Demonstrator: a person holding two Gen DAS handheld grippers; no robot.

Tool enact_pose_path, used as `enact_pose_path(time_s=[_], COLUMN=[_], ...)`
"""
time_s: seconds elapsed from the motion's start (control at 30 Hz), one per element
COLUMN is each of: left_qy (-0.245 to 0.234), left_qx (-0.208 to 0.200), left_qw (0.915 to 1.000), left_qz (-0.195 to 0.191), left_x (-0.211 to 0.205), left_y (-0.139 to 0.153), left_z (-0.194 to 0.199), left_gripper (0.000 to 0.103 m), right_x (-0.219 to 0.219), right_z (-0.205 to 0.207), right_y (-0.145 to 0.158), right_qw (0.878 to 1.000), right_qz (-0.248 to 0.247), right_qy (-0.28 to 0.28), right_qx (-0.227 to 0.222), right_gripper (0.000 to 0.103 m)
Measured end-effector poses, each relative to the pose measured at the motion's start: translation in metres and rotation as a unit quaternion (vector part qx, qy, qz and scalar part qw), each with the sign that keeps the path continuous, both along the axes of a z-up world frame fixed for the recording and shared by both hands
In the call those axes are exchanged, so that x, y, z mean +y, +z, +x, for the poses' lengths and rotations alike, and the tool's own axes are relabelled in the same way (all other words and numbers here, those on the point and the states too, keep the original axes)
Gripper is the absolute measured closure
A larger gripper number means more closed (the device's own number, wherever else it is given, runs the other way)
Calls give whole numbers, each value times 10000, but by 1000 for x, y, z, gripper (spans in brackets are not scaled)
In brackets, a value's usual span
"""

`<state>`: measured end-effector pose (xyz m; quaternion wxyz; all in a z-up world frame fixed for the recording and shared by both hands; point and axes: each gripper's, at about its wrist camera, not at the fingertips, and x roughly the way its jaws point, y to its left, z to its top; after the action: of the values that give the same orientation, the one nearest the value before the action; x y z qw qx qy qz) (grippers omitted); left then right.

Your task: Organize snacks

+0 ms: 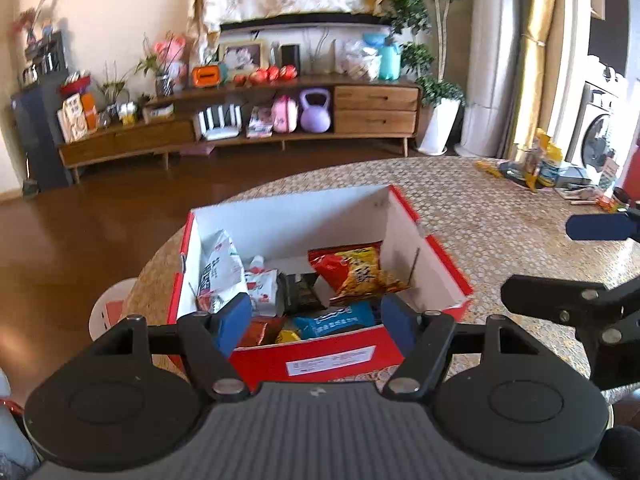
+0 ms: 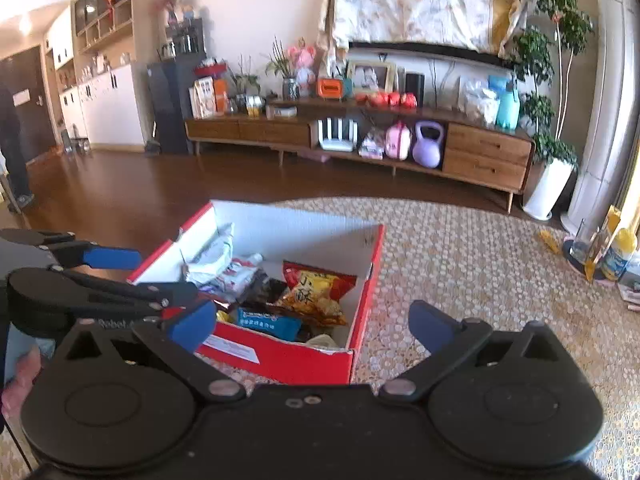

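Observation:
A red shoe box (image 1: 320, 360) with a white inside stands open on the table, several snack packets lying loose in it. I see a yellow-red chip bag (image 1: 356, 272), a blue packet (image 1: 336, 320) and white packets (image 1: 220, 268). My left gripper (image 1: 316, 322) hovers open over the box's near wall, with nothing between its pads. My right gripper (image 2: 312, 322) is wide open and empty, above the near right corner of the box (image 2: 280, 356). The chip bag (image 2: 316, 292) and blue packet (image 2: 268, 322) show in that view too.
The round table (image 1: 500, 220) has a patterned cloth. Bottles and packets (image 1: 540, 164) cluster at its far right edge. A blue finger (image 2: 112, 258) of the other gripper reaches in from the left, held by a hand (image 2: 20, 376). A wooden sideboard (image 2: 480, 152) lines the far wall.

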<state>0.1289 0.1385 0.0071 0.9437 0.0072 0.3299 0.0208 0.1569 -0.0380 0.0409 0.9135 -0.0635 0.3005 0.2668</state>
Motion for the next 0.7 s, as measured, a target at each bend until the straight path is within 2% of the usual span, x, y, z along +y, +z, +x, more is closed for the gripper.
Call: enact_pose_path(time_s=[0.03,0.1,0.33,0.4,0.43,0.7], left_qy=[-39,-88,-150,-99,-100,-52], left_qx=[-40,-116,-437,-481,-526,-594], left_qw=[10000,9999,9989,9988,9986,9982], left_qz=[-2,-3,16,6,12,-33], left_x=[-3,-8,-19,-20,-21,-26], left_y=[1,4,13,16,17,21], left_z=[-3,-9,-31,-34,-36,-46], left_gripper=[30,14,11,2,2,1], right_x=[-2,-7,-29,-35,-38,-49], right_z=[-3,-9,-26,-29,-30,-38], right_y=[2,5,12,13,13,12], right_qw=[10000,9998,9984,9978,9974,9966], right_qz=[42,135,435,517,560,653], right_qy=[10,20,-104,-160,-196,-227], right_qx=[-42,-120,-353,-388,-407,-449], right_gripper=[0,0,0,0,0,0])
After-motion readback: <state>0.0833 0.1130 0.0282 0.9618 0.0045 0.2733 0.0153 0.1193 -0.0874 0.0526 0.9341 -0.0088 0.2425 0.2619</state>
